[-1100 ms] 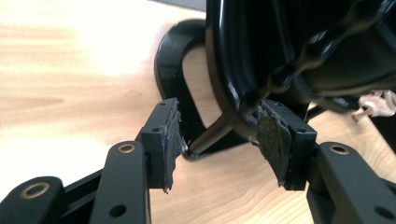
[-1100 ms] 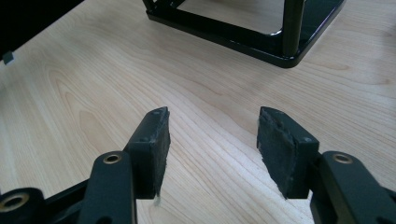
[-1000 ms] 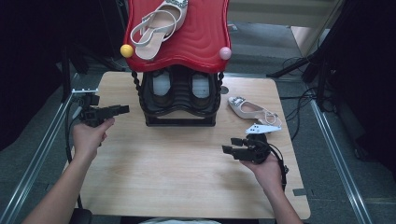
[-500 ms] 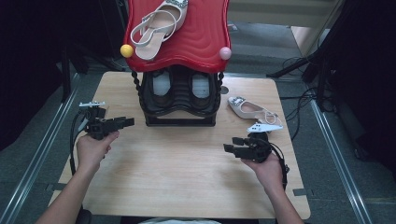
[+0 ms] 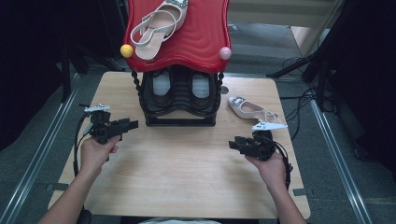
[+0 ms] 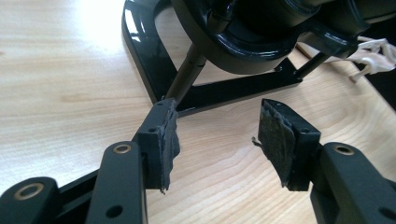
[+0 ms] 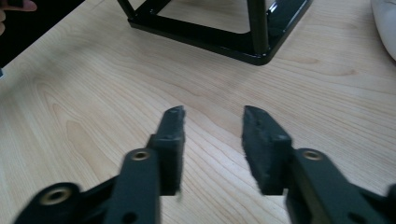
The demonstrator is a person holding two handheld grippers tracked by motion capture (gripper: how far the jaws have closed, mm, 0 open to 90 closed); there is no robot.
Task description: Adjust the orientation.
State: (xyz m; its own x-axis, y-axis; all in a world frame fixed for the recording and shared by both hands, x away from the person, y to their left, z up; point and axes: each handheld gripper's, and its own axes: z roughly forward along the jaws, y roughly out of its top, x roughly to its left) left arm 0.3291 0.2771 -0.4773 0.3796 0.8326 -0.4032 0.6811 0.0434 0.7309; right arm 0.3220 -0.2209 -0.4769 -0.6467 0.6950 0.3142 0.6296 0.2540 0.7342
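A shoe rack with a red wavy top shelf (image 5: pixel 196 37) stands at the back of the wooden table (image 5: pixel 187 177). One white strappy sandal (image 5: pixel 159 25) lies on that shelf. Its mate (image 5: pixel 254 111) lies on the table to the right of the rack. A dark pair of shoes (image 5: pixel 180 88) sits in the black lower tier. My left gripper (image 5: pixel 132 124) is open with nothing between its fingers and points at the rack's black base (image 6: pixel 154 60). My right gripper (image 5: pixel 232 143) hovers near the front right. Its jaws (image 7: pixel 212 123) have just been closing, still apart over bare wood.
A yellow ball (image 5: pixel 126 50) and a pink ball (image 5: pixel 225 53) cap the front corners of the red shelf. Metal rails run along both sides of the table. Cables lie on the floor at the right. Bare wood spreads between my two hands.
My left hand has come nearer and a little to the right, lower beside the rack. The right hand has stayed in place.
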